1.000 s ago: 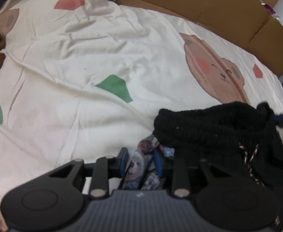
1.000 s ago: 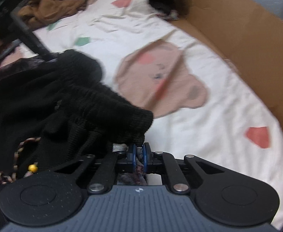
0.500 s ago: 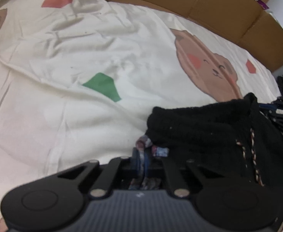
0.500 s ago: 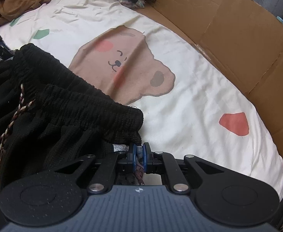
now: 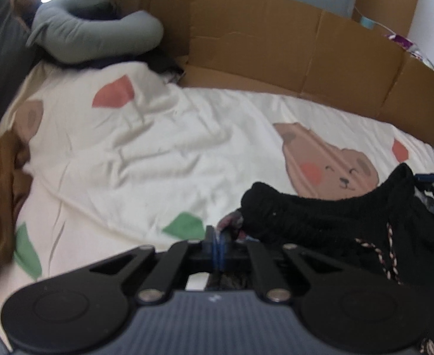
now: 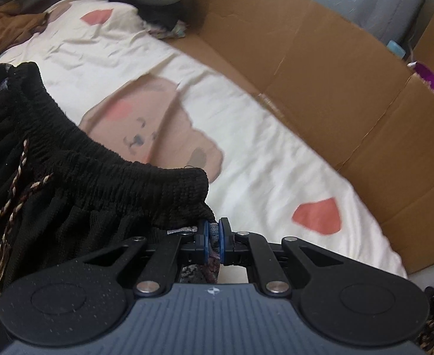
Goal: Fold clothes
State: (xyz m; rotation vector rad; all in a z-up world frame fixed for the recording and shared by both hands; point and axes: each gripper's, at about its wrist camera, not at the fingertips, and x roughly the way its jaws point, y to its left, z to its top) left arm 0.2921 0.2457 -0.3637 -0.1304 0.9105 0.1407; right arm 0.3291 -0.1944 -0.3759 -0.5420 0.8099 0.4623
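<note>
Left hand-held gripper [image 5: 218, 241] newly clamped on black garment [image 5: 320, 222], right hand-held gripper [image 6: 214, 233] pinching its edge, cream bear-print bedsheet [image 5: 157, 148], cardboard [image 6: 320, 68] along far side, no readable writing.

black elastic-waist garment [image 6: 104, 177], bunched, on bedsheet [image 6: 246, 136]

The left claw [image 5: 218, 244] points forward and down. Its two blue pads are pressed tight together, with a thin bit of patterned cloth caught between them. The black arms behind the pads are folded in close. The right claw [image 6: 213, 238] points forward and down too. Its blue pads are almost together and pinch a small strip of patterned cloth. From the left claw's camera, the right claw shows as dark bars at the far right edge.
</note>
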